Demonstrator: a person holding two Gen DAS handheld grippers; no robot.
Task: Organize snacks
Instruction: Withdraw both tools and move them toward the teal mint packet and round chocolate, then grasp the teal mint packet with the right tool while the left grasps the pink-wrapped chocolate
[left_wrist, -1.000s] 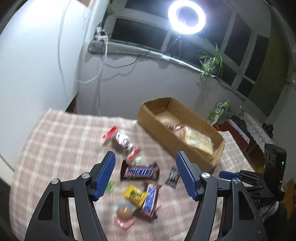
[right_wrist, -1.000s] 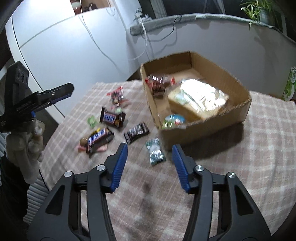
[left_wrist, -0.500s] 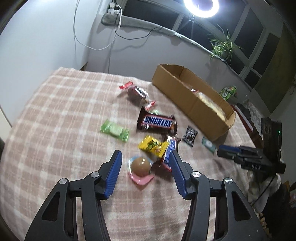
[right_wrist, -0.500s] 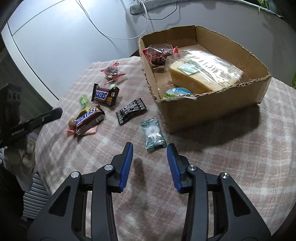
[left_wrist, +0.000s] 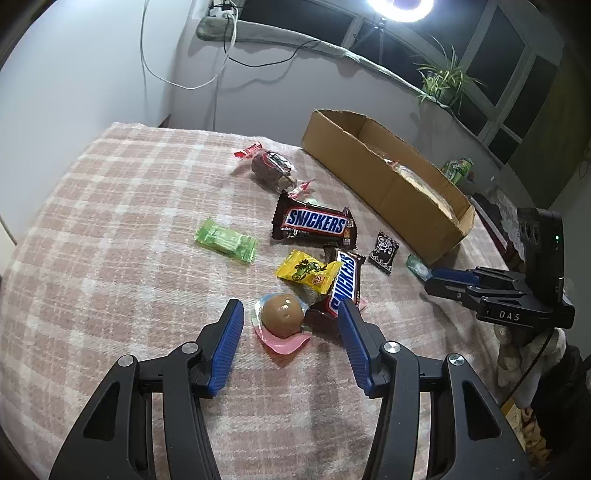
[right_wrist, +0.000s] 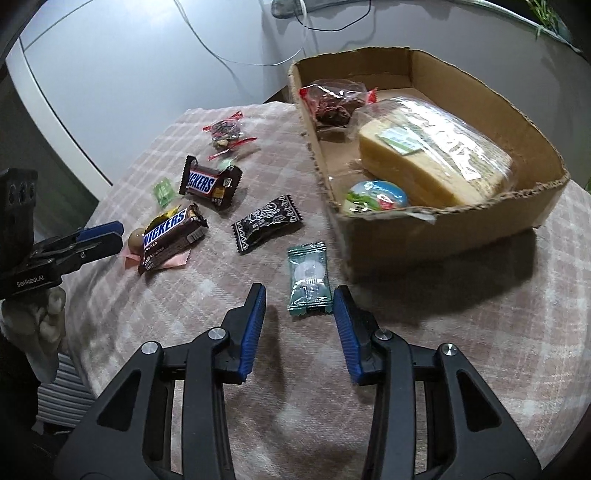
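Snacks (left_wrist: 317, 225) on checked cloth (left_wrist: 110, 229), green candy (right_wrist: 226, 161) half hidden behind Snickers

A bench (left_wrist: 110, 229) covered with a pink-and-white checked cloth. A shallow open cardboard box (right_wrist: 443, 236) sits on it toward one side. Loose snacks lie on the cloth beside the box: two Snickers bars (left_wrist: 314, 221) (left_wrist: 345, 284), a green wrapped sweet (left_wrist: 226, 240), a yellow packet (left_wrist: 308, 271), a round brown sweet on pink wrapping (left_wrist: 282, 314), a black patterned packet (right_wrist: 266, 223), a teal wrapped candy (right_wrist: 309, 277) and a clear red-ended bag of dark pieces (left_wrist: 271, 170).
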